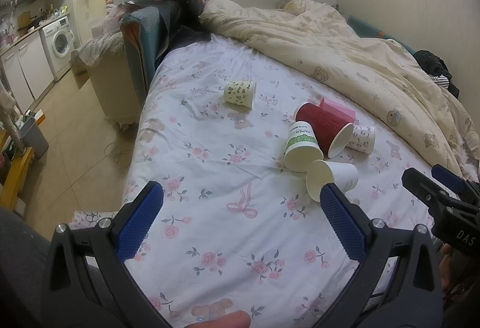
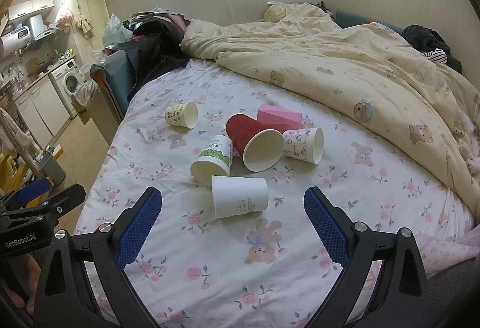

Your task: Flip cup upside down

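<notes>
Several paper cups lie on their sides on the floral bed sheet. A plain white cup is nearest. Behind it lie a green-banded cup, a big red cup and a small pink-patterned cup. A yellow patterned cup lies apart, far left. My right gripper is open and empty, just in front of the white cup. My left gripper is open and empty, left of the cup cluster.
A pink box sits behind the red cup. A cream bear-print duvet is bunched along the right and back. The bed's left edge drops to a tiled floor with a grey bin. The other gripper shows at each view's edge.
</notes>
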{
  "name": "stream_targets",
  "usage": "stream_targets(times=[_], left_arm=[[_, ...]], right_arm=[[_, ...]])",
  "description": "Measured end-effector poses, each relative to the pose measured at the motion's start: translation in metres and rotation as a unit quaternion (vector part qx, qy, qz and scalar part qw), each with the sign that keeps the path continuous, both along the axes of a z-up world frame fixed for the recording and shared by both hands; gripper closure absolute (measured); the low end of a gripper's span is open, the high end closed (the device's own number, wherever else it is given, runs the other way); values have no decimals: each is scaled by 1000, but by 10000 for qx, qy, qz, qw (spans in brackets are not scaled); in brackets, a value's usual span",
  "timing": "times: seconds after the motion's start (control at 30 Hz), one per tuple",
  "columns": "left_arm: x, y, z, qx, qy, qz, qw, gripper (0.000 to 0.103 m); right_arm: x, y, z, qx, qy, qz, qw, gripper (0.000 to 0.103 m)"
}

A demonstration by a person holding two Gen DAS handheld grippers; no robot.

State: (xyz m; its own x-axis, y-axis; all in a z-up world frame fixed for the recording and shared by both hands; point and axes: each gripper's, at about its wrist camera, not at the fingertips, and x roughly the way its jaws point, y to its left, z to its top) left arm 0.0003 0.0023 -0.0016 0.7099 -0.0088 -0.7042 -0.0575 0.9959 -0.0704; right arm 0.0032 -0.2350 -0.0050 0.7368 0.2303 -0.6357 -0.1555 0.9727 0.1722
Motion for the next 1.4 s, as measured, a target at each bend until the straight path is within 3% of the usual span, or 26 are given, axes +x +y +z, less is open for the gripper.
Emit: stream_targets(times=[1.4], left_arm=[[-2, 1, 1, -61, -14, -2, 10000, 0]], right_arm=[[0, -3, -4, 0, 27, -11, 10000, 5]])
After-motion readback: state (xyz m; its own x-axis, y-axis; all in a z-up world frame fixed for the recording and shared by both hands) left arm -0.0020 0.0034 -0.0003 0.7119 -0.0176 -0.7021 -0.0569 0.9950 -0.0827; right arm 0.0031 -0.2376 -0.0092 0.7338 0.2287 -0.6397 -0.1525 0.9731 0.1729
